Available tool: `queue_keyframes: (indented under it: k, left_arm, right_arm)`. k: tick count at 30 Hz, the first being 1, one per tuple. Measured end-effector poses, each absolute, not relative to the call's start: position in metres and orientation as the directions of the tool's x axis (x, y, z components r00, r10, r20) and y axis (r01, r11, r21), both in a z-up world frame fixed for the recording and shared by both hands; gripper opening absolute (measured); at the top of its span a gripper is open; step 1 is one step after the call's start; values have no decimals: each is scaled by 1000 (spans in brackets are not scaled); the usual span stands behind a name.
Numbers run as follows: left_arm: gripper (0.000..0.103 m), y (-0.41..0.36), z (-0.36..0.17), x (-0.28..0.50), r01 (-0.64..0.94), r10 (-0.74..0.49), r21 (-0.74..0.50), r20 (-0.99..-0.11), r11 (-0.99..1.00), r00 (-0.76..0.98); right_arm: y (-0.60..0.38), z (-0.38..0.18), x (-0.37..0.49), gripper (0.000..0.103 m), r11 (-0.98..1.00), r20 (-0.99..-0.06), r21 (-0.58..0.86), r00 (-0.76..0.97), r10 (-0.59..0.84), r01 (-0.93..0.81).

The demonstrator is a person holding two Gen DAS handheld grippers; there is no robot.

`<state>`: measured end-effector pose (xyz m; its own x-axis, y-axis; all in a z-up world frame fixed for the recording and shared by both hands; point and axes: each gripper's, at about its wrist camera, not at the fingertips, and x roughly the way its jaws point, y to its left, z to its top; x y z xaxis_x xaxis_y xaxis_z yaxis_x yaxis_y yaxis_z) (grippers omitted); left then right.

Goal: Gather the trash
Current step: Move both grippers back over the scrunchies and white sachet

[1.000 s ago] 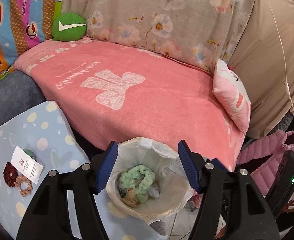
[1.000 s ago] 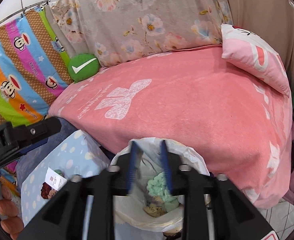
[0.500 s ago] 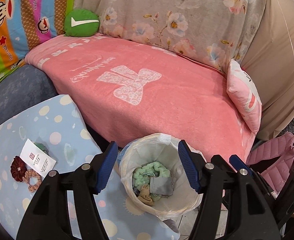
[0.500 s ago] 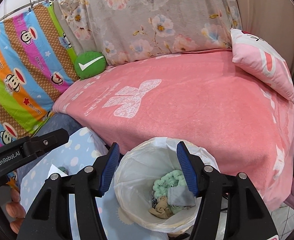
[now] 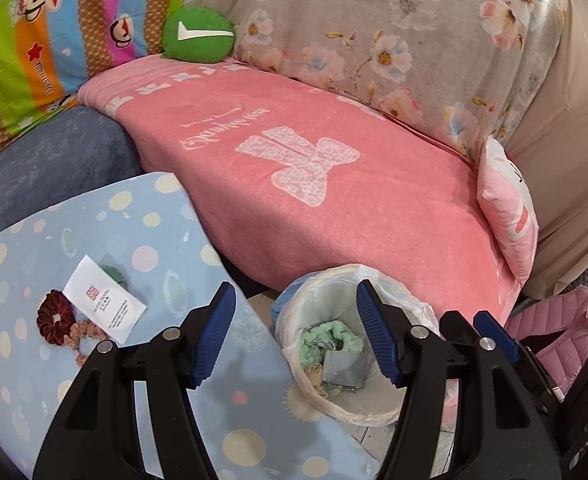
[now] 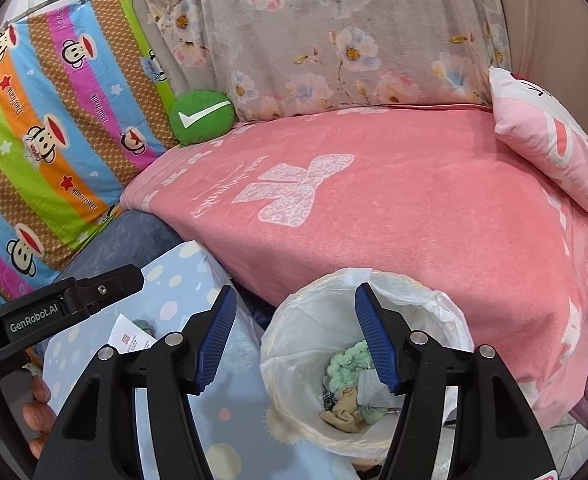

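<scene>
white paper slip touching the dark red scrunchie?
Touching. Left wrist view: the white paper slip overlaps the dark red scrunchie at its lower-left edge, with no gap between them.

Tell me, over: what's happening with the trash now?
Both grippers, left and right, open, empty; right's jaws just opened. Bin holds scraps. Paper slip, scrunchies wait on table. Nothing blocking.
</scene>
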<state>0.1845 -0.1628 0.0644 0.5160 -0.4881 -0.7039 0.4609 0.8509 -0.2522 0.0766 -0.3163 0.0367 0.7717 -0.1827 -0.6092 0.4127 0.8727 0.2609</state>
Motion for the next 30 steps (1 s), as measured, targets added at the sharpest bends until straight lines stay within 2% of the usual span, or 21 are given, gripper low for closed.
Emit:
queue_keyframes:
  k: [5, 9, 22, 30]
  left_arm:
    - [61, -137, 58, 194, 419, -466, -260, -709, 870, 529]
    - [67, -114, 54, 199, 379, -442, -260, -708, 888, 551]
    - [67, -28, 32, 225, 240, -359, -268, -724, 933, 589]
    - [72, 29, 0, 244, 131, -243, -205, -769, 970, 592]
  right_arm:
    - [-297, 37, 86, 63, 886, -611, 261, 776, -155, 383]
    - [-277, 36, 97, 64, 902, -617, 250, 776, -133, 353]
    - [-204, 23, 136, 70, 944, -648, 214, 760, -55, 251]
    - [-157, -3, 163, 77, 958, -687, 205, 727, -4, 199]
